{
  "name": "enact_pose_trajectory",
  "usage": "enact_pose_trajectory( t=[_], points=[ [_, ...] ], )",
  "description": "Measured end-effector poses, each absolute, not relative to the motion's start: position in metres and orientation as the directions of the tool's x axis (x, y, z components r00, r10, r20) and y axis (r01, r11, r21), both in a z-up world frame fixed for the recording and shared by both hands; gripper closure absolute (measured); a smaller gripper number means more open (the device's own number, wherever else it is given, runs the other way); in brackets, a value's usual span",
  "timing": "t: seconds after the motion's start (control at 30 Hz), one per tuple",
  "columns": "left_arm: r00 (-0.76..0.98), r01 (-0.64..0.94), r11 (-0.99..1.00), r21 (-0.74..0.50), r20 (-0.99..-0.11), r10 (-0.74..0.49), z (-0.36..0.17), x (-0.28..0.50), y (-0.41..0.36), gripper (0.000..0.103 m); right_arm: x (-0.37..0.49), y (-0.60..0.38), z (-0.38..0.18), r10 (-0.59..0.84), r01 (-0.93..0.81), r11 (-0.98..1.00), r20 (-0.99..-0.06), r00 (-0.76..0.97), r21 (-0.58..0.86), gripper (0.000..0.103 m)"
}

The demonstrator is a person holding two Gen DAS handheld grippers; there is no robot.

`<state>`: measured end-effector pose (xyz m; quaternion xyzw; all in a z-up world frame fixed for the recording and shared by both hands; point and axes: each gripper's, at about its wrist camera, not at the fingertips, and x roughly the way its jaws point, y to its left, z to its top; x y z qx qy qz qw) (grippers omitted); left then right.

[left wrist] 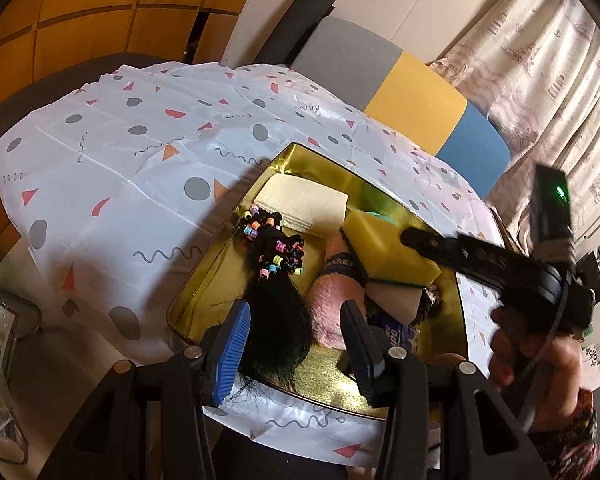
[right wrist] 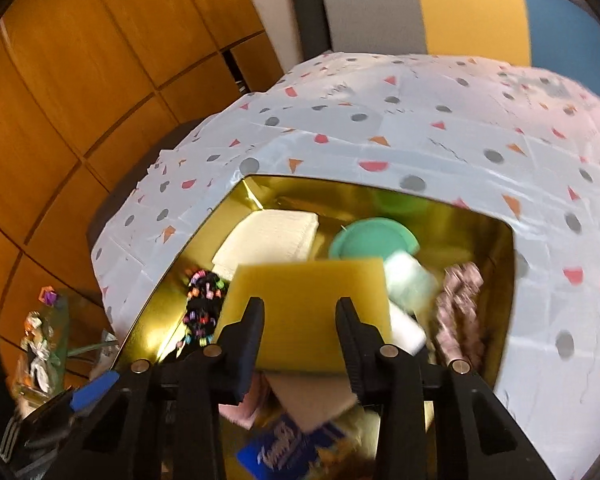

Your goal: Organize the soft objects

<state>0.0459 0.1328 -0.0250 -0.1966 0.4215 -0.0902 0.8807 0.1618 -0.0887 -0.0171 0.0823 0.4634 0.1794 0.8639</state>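
A patterned tablecloth (left wrist: 112, 168) covers the table, bearing a gold tray (left wrist: 204, 284)

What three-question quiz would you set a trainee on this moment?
1. True or false: the sponge lies on the tablecloth, outside the tray.
2. What lies between the left gripper fingers? A) hairpiece B) mug C) book
3. What colour is the tray inside?
Key: 1 false, it is over the tray; 2 A; 3 gold.
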Motion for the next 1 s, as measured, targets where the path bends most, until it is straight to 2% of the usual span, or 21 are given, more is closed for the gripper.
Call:
enact_pose_trajectory(
  t=[0.1,0.2,0.4,0.63,0.93,1.0],
  points=[
    [0.628,-0.003,0.908,-0.419,-0.707,-0.325,-0.025,0.046,0.132,0.056,0.169,-0.083,-0.015,0.398,-0.249,0.917,-0.757,0.519,0.311,0.065],
    [0.633,-0.004,0.906,-0.424,-0.702,-0.326,-0.023,0.045,0.133,0.056,0.163,-0.097,-0.004,0.461,-0.219,0.885,-0.714,0.527,0.41,0.065],
    [0.626,-0.011,0.896,-0.444,-0.701,-0.34,-0.024,0.047,0.135,0.056,0.124,-0.118,0.001,0.488,-0.17,0.867,-0.725,0.486,0.469,0.064],
    [0.631,-0.005,0.902,-0.432,-0.701,-0.333,-0.023,0.045,0.133,0.056,0.146,-0.076,-0.02,0.472,-0.231,0.881,-0.796,0.379,0.413,0.064],
    [0.626,-0.005,0.904,-0.428,-0.706,-0.331,-0.026,0.046,0.133,0.056,0.183,-0.041,-0.017,0.511,-0.329,0.856,-0.753,0.415,0.399,0.058],
    [0.632,-0.008,0.903,-0.43,-0.702,-0.329,-0.024,0.047,0.134,0.056,0.18,-0.045,-0.018,0.537,-0.331,0.841,-0.739,0.407,0.428,0.053]
  ],
)
